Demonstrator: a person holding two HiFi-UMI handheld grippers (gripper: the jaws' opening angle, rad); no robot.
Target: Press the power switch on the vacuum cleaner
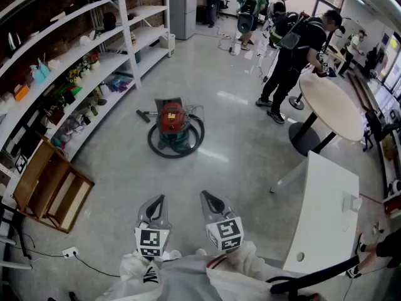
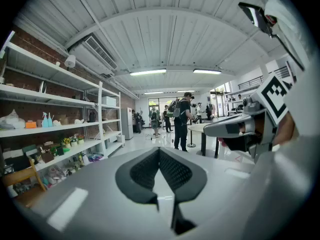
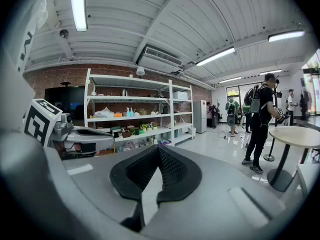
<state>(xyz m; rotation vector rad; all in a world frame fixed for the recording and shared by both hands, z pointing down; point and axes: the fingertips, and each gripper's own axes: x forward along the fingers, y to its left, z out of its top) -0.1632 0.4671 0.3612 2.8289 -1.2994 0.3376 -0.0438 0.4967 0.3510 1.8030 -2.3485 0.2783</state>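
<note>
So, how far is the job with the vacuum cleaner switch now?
Nothing looks done yet. The vacuum cleaner stands on the floor, well ahead of both grippers. The left gripper and right gripper are empty, jaws together. Left: walk up and press its switch, too small to see here.

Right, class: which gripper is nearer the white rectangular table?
Right. The right gripper is left of the white table, across a strip of floor. The left gripper is farther left, with the right gripper between it and the table.
</note>
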